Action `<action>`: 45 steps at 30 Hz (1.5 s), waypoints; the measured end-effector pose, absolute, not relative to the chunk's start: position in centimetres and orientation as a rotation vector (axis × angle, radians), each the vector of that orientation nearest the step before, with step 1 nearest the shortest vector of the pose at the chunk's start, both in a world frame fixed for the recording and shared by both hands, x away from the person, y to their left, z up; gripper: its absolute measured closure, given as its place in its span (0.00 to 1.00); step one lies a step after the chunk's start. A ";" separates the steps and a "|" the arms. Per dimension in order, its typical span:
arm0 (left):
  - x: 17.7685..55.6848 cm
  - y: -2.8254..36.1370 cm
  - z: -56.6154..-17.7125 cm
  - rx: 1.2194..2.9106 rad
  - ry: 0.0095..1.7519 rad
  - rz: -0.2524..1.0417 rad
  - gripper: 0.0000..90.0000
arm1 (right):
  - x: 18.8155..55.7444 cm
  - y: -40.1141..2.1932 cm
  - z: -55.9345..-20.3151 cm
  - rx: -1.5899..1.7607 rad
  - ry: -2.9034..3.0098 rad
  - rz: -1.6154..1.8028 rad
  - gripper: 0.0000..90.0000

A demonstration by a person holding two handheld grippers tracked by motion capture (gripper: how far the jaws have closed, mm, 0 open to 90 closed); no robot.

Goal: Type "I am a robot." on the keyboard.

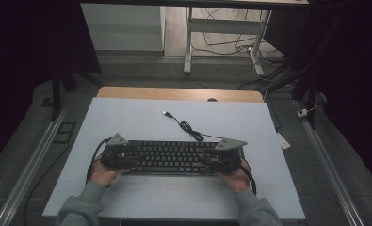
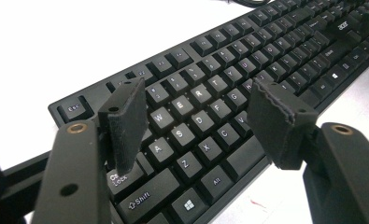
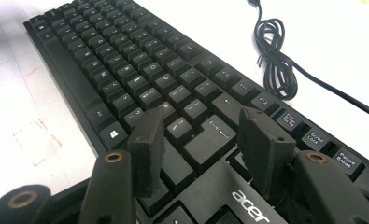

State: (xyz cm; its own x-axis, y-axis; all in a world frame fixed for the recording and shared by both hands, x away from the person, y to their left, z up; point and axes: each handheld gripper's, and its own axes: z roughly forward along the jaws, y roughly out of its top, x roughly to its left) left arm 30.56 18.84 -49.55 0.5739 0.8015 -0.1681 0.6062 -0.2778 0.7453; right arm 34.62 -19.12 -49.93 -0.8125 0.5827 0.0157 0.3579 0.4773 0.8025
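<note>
Both hands seemed set on working the keyboard (image 1: 174, 157), one claw at each end. To do it well, each claw would need to come down squarely, one pad on a single key, without catching neighbours or shoving the board across the white table (image 1: 141, 117).

The left claw (image 2: 196, 116) stood spread, holding nothing, just above the letter keys at the left end. The right claw (image 3: 203, 147) was also spread and empty, over the Enter key (image 3: 210, 140) near the right end. The keyboard lay flat near the person; its cable (image 1: 189, 127) coiled on the far side.
</note>
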 end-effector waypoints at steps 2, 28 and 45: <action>30.6 18.9 -49.6 1.998 1.128 0.311 0.42 | 34.6 -19.1 -49.9 0.804 2.469 1.241 0.57; 30.7 19.1 -50.1 2.074 1.148 0.353 0.73 | 34.7 -19.2 -50.0 0.807 2.473 1.231 0.57; 31.4 18.8 -51.6 2.166 1.182 0.361 0.99 | 34.7 -19.2 -50.0 0.805 2.470 1.229 0.57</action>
